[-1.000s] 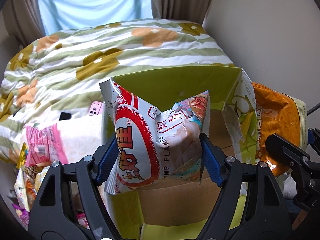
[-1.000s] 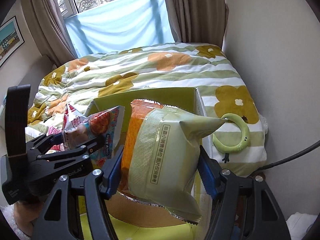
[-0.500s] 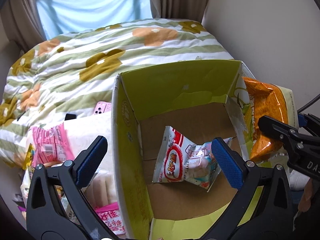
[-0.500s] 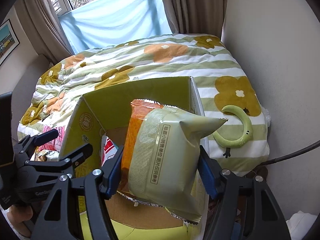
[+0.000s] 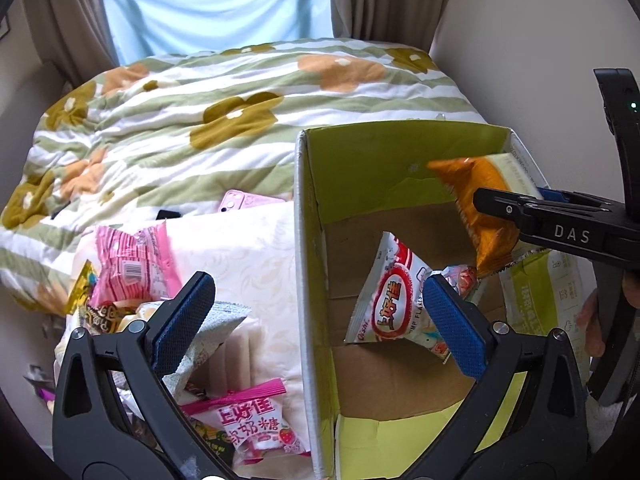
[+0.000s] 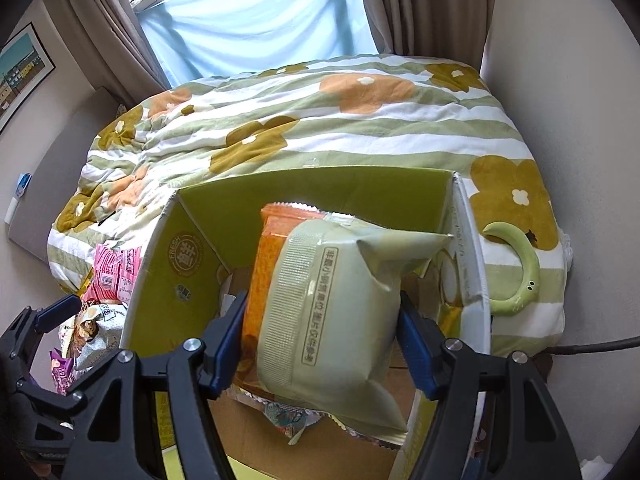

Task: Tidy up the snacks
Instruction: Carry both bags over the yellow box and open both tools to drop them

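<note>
While the left tongs (image 5: 316,320) hang spread and empty, the right tongs (image 6: 322,338), pinching the pale-green-and-orange crinkly snack bag (image 6: 336,300), should lower well inside the green-lined cardboard box (image 6: 168,264) before letting go.

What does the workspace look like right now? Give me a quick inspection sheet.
Surface: bed with floral striped quilt; a white pad under the loose snacks.
Job's things: open cardboard box with the red-and-white shrimp flakes bag lying inside; orange-and-green chip bag held over the box; pink snack bag and pink candy bag outside, left of the box.
Clutter: pink phone; green ring-shaped item on the quilt.
Grippers: left tongs open, empty; right tongs shut on the chip bag.
Cables: one dark cable by the wall.
Surroundings: curtained window, framed picture.
</note>
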`<state>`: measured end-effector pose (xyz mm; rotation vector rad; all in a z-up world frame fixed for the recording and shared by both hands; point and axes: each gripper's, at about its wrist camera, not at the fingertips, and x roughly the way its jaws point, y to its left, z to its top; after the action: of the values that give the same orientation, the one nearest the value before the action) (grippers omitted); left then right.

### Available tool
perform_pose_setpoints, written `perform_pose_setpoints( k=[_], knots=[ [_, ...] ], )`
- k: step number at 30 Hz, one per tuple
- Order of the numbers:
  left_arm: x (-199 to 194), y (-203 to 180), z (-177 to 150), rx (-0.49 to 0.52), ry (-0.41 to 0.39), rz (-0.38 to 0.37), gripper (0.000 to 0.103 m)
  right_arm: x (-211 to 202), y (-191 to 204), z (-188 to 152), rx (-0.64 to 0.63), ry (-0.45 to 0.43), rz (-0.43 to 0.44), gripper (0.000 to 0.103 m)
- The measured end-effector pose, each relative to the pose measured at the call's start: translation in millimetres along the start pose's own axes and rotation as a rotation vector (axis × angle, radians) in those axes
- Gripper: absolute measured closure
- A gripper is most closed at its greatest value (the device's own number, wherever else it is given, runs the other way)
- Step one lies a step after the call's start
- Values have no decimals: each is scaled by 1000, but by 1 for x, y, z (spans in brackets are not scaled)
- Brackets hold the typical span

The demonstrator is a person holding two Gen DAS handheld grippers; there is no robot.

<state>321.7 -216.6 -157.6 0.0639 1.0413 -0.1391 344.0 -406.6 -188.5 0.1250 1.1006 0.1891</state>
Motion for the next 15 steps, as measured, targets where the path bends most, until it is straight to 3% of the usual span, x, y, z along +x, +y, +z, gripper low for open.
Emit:
perform_pose_setpoints(
  k=[1,4,8,15],
  knots=[
    [1,0,1,-3,2,3,0,5,0,1,3,6,-2,36],
    [2,2,0,-7,5,8,0,12,-6,1,35,11,6,8],
    [2,-2,1,-6,8,7,0,11,-12,-8,75,13,22,8],
    [-12,-11,6,6,-26,11,0,-11,-11,-17,35,8,5,8]
  ],
)
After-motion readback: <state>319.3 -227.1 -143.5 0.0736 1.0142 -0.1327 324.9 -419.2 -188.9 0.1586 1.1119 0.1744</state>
